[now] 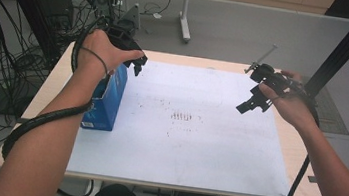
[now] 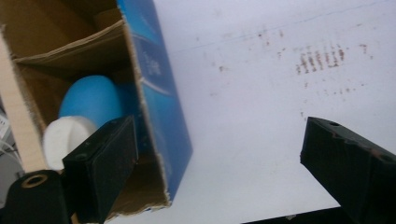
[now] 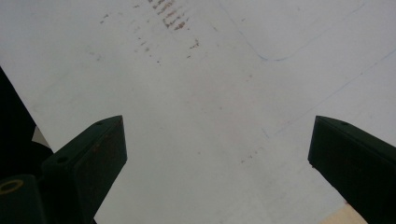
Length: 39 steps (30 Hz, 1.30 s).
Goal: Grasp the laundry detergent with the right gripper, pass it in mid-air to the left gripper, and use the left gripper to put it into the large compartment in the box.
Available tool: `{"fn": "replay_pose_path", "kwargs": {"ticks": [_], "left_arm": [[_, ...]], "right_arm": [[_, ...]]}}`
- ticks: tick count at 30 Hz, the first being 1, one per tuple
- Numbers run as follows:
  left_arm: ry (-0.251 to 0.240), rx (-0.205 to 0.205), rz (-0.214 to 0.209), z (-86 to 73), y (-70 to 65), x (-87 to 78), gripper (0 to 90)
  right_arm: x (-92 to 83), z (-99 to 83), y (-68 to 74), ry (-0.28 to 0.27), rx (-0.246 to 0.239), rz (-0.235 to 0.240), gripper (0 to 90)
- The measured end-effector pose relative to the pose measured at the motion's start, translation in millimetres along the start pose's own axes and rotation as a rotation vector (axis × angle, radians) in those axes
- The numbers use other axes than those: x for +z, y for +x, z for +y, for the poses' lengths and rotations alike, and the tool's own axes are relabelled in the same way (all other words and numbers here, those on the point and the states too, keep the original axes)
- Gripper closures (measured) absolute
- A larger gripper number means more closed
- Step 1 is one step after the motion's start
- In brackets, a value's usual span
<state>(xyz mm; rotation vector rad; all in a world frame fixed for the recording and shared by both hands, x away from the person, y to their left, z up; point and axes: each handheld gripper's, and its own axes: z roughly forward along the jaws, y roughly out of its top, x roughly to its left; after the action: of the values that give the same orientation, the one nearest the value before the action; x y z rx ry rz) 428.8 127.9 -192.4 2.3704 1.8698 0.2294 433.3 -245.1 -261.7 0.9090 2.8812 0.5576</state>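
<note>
Since blue-and-white object (image 2: 88,114) already lies inside blue box (image 2: 159,102) at frame left, placing looks done; left gripper (image 2: 219,154) and right gripper (image 3: 217,158) gape empty; withdrawal remains.

Left tongs (image 1: 137,64) seemingly over blue box (image 1: 109,101)

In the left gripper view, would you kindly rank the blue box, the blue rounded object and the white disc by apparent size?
1. Blue box, clearly largest.
2. Blue rounded object.
3. White disc, partly hidden by a finger, so its place is unsure.
</note>
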Motion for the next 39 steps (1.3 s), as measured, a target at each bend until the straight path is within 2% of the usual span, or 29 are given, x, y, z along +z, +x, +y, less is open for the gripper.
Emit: {"fn": "replay_pose_path", "kwargs": {"ticks": [6,14,17,26,32,39], "left_arm": [[-0.007,0.038,-0.028,-0.8,-13.6,3.5,9.9],[-0.017,0.089,-0.025,0.0,-33.7,2.8,10.4],[-0.017,0.095,-0.029,1.8,-39.0,3.3,10.3],[-0.008,0.104,-0.042,3.8,-47.8,7.6,10.4],[-0.029,0.109,-0.051,4.5,-49.7,3.2,10.4],[-0.026,0.108,-0.056,4.1,-50.4,5.6,10.6]], "right_arm": [[0.9,1.9,-4.0,0.015,0.009,-0.007,4.5],[2.9,0.6,-3.3,0.017,0.014,-0.003,4.6],[1.5,-0.5,-3.3,0.011,0.014,-0.004,4.5],[-4.2,-4.4,-4.5,0.016,0.014,-0.013,4.5],[-4.1,-4.0,-3.0,0.018,0.011,-0.012,4.5],[-2.4,-1.4,-1.0,0.019,0.006,-0.008,4.6]]}}
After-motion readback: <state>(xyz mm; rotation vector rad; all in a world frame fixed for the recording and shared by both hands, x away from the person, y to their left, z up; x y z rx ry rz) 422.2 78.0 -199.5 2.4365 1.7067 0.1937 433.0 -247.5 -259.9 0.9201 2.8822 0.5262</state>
